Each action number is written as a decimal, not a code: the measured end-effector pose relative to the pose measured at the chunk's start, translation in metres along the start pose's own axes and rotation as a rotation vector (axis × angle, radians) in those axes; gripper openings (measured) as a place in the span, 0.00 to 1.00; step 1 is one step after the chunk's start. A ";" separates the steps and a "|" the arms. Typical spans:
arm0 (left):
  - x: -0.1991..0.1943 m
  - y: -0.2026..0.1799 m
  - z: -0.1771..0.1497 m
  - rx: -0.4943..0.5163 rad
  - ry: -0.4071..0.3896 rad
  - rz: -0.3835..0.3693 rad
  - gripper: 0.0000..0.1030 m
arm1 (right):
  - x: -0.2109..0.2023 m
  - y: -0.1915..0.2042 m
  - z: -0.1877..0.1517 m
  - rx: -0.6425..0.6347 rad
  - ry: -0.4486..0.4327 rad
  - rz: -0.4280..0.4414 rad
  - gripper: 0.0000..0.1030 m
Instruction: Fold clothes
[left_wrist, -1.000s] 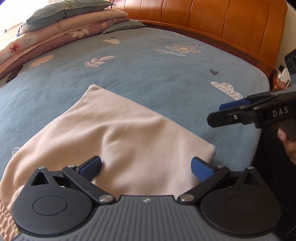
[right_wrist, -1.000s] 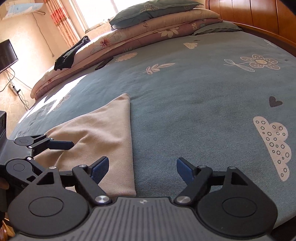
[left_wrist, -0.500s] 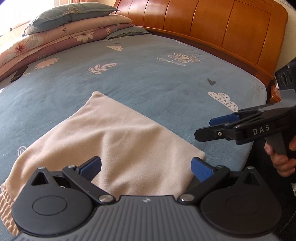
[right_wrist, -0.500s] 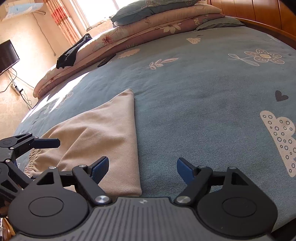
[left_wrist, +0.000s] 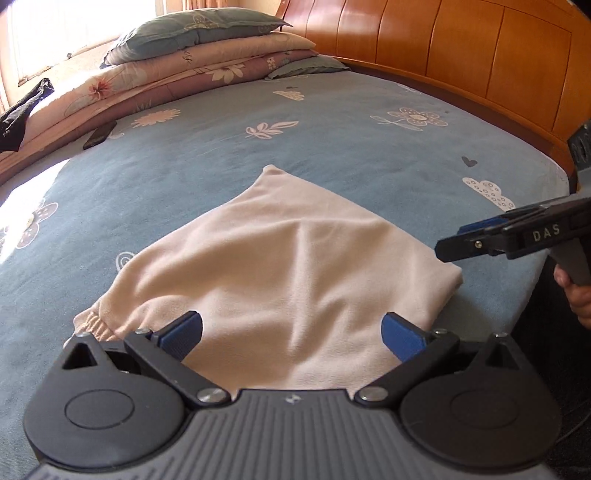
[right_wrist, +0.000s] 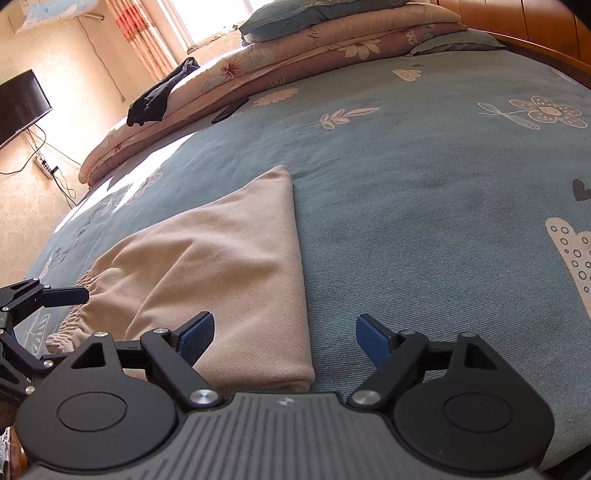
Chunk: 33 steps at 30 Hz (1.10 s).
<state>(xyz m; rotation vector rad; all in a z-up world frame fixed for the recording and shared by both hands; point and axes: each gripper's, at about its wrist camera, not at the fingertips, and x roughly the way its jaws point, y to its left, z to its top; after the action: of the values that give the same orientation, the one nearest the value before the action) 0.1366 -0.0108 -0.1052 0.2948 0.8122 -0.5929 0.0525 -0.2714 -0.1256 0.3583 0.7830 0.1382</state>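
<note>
A beige folded garment (left_wrist: 295, 266) lies on the blue bedsheet (left_wrist: 332, 147) near the bed's front edge, its elastic waistband (left_wrist: 99, 325) at the left end. My left gripper (left_wrist: 291, 332) is open and hovers over the garment's near edge, with no cloth pinched. My right gripper (right_wrist: 284, 332) is open, its jaws opening a little wider, above the garment's right corner (right_wrist: 295, 376); nothing is pressed between its pads. In the left wrist view the right gripper (left_wrist: 454, 243) points at that corner. In the right wrist view the left gripper (right_wrist: 55, 306) sits by the waistband.
Stacked quilts and a pillow (left_wrist: 184, 74) line the far side, with a black garment (right_wrist: 159, 96) and a dark phone (right_wrist: 229, 110) beside them. A wooden headboard (left_wrist: 461, 55) runs along the right. A TV (right_wrist: 18, 103) hangs on the left wall.
My left gripper has drawn back and leftward over the garment, so the waistband end now shows. The garment lies as before. The right gripper has hardly moved.
</note>
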 end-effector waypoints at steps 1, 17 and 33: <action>0.004 0.005 -0.004 -0.021 0.010 0.006 0.99 | -0.002 0.003 0.000 -0.015 -0.002 -0.002 0.85; -0.021 0.021 -0.018 -0.087 0.004 0.075 0.99 | 0.002 0.040 0.008 -0.139 0.015 0.027 0.88; -0.009 0.038 -0.028 -0.169 0.042 0.038 0.99 | 0.026 0.043 -0.005 -0.147 0.113 0.071 1.00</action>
<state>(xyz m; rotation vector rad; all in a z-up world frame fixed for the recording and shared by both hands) 0.1385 0.0360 -0.1160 0.1680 0.8899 -0.4800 0.0679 -0.2235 -0.1302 0.2406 0.8670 0.2836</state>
